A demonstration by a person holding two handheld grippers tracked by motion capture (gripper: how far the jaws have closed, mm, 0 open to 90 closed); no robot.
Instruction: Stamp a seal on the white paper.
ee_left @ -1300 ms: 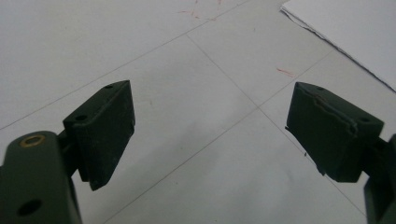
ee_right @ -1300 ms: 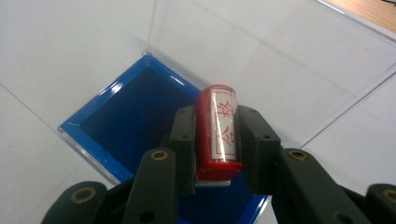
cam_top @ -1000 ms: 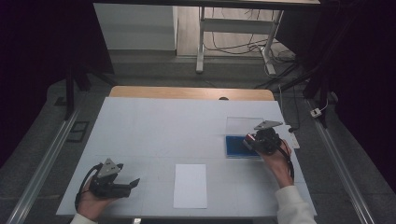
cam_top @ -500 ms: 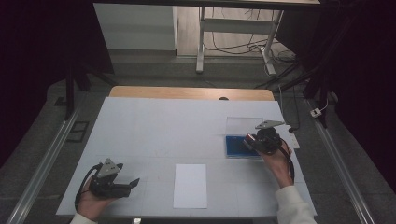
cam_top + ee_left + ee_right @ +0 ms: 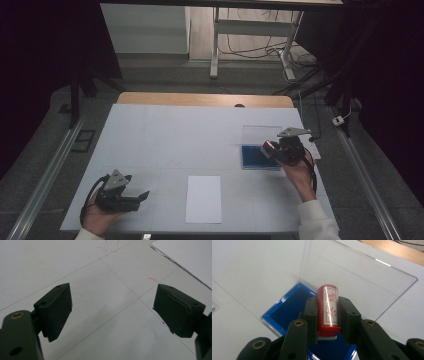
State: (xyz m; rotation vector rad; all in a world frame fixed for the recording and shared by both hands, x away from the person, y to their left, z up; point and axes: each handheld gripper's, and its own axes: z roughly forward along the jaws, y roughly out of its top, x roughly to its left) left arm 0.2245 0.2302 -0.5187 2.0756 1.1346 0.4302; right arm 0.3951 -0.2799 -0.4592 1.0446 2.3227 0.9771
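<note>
Right claw (image 5: 327, 315), at the right of the worktop (image 5: 200, 130), clamped on a red cylindrical stamp (image 5: 328, 307) above the blue ink pad (image 5: 289, 307), whose clear lid (image 5: 352, 277) stands open. Left claw (image 5: 112, 312), near left, gapes wide and empty beside a white sheet (image 5: 204, 198).

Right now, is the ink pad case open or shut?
Open. The ink pad case has its clear lid standing up behind the bare blue pad, and the right tool holds the red stamp over it.
</note>
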